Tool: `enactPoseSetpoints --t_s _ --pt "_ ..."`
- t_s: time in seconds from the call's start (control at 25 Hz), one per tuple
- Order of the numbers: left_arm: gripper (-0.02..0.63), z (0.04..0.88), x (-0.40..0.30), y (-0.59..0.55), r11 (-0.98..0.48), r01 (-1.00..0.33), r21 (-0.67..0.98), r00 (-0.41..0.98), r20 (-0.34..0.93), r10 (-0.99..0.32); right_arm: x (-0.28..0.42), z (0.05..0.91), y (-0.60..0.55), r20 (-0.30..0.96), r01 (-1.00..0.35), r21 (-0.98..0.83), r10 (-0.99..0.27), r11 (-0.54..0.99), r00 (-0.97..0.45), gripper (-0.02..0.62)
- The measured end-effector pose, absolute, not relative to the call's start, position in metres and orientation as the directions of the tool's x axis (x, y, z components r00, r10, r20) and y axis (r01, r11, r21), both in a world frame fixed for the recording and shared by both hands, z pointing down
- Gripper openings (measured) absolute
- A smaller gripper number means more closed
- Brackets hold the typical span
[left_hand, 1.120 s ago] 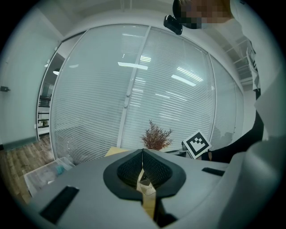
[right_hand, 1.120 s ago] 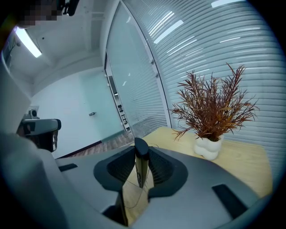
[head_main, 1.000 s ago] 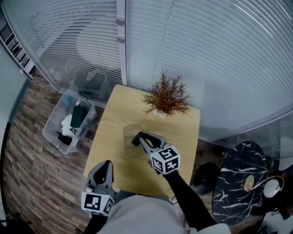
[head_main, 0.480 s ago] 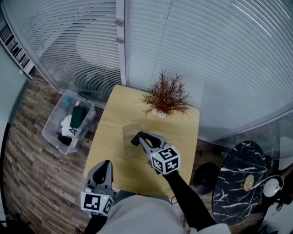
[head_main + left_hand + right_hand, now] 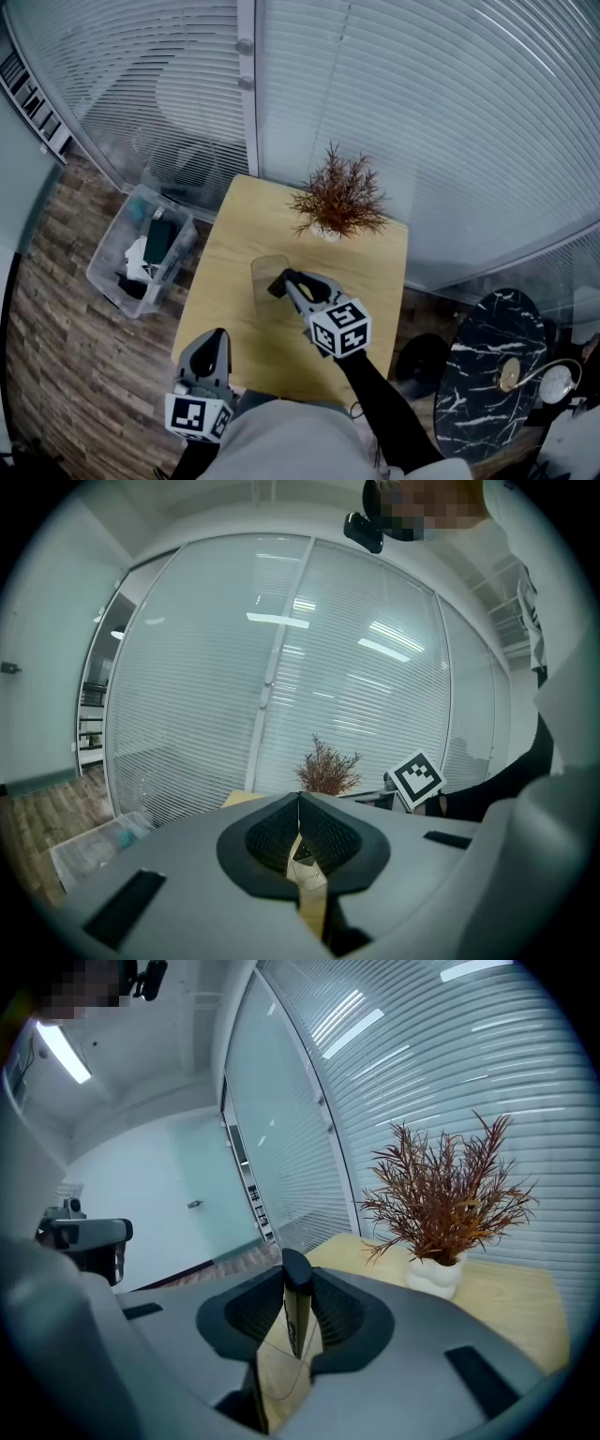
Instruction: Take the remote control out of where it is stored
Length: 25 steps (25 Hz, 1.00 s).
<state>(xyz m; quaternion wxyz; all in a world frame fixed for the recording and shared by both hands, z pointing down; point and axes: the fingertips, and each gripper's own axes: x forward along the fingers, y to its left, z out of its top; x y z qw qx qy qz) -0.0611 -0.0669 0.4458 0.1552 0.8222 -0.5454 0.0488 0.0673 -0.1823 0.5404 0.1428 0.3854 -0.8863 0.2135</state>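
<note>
A slim black remote control (image 5: 293, 1302) stands edge-on between the pads of my right gripper (image 5: 296, 1286), which is shut on it. In the head view that right gripper (image 5: 281, 281) reaches over the middle of the wooden table (image 5: 234, 234), the remote's dark end (image 5: 276, 287) lying over a clear, see-through holder (image 5: 264, 269) on the tabletop. My left gripper (image 5: 217, 337) hangs at the table's near left edge, apart from both. Its jaws (image 5: 299, 803) meet at the tips with nothing between them.
A dried reddish plant in a white pot (image 5: 339, 202) stands at the table's far side. A clear plastic bin (image 5: 141, 248) with items sits on the wood floor to the left. A black marble side table (image 5: 492, 375) is at the right. Blinds behind glass close off the back.
</note>
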Motion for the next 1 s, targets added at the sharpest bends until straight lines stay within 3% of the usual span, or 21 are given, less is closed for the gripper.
enactPoseSetpoints --t_s 1.0 --pt "0.008 0.444 -0.062 -0.063 -0.359 -0.912 0.198 0.401 0.244 -0.883 0.071 0.529 -0.181 0.397 -0.746 -0.265 -0.636 0.611 -0.662 0.095"
